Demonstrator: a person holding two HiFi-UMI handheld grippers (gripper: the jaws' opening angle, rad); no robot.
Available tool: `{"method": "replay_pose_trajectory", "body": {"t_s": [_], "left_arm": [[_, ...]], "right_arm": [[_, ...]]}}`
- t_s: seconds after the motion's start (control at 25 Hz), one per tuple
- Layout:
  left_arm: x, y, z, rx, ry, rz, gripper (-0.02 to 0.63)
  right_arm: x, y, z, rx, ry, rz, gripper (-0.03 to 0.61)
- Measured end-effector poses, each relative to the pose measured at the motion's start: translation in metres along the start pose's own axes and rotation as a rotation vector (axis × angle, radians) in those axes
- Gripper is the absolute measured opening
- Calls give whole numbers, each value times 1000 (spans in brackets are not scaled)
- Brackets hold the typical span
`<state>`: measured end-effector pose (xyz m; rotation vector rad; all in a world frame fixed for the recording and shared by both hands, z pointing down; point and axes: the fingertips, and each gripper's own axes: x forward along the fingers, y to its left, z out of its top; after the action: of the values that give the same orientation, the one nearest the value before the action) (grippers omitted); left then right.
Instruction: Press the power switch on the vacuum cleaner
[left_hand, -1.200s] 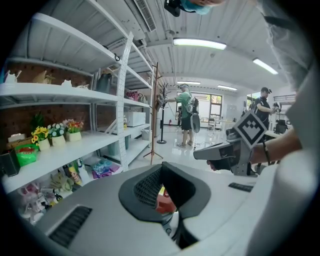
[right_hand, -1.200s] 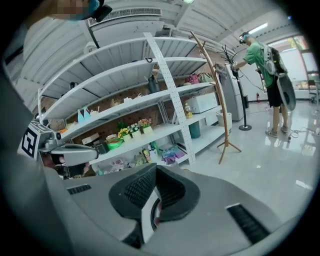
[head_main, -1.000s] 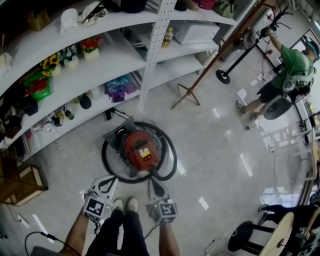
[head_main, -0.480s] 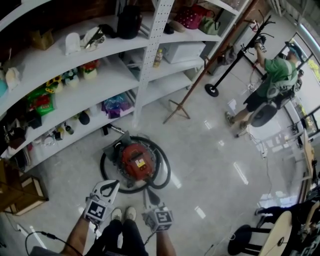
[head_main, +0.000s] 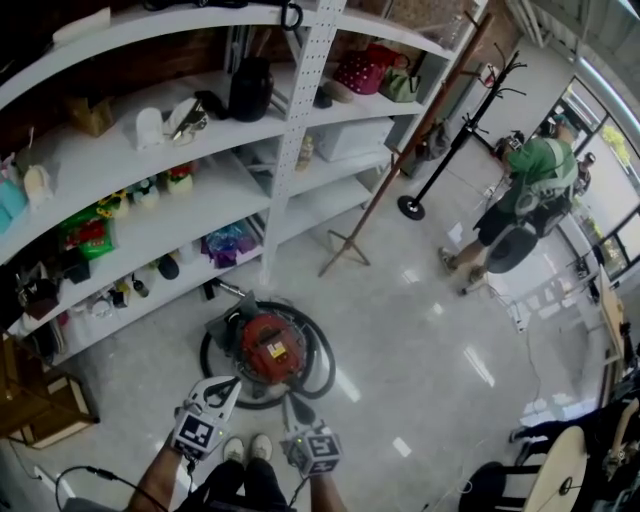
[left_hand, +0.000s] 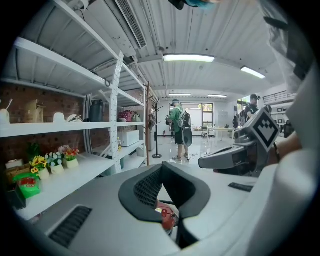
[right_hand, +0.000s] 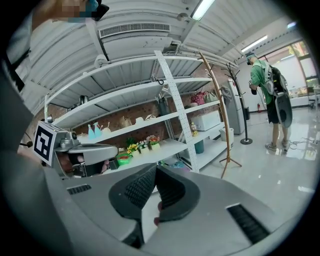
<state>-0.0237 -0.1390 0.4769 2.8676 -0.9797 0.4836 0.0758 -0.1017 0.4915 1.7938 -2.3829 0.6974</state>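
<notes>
The red canister vacuum cleaner (head_main: 270, 345) sits on the floor, ringed by its black hose (head_main: 322, 362), just in front of the person's shoes. In the head view my left gripper (head_main: 230, 383) is shut and points at the vacuum's near left edge. My right gripper (head_main: 293, 402) is also shut and hangs over the hose at the near right. Neither touches the red body. In the left gripper view the jaws (left_hand: 161, 169) meet at their tips, with the red vacuum (left_hand: 165, 216) showing through the gap below. The right gripper view shows its jaws (right_hand: 155, 169) closed on nothing.
White shelving (head_main: 300, 110) full of small goods stands behind the vacuum. A wooden coat stand (head_main: 350, 245) leans to its right. A person in green (head_main: 520, 190) stands far right. A wooden crate (head_main: 45, 405) is at the left, a stool (head_main: 490, 480) at the lower right.
The head view has lifted, so more shelving shows and the vacuum and grippers sit lower in the frame. Both grippers stay shut near the vacuum's near edge.
</notes>
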Motion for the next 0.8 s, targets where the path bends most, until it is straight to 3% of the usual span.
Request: {"method": "replay_pose_trajectory", "body": {"t_s": [0.6, 0.8], "left_arm": [[-23, -8, 52, -69, -96, 0, 6], [-28, -11, 68, -15, -102, -8, 6]], "right_arm": [[-40, 5, 36, -14, -60, -21, 12], [-51, 10, 50, -15, -86, -22, 12]]}}
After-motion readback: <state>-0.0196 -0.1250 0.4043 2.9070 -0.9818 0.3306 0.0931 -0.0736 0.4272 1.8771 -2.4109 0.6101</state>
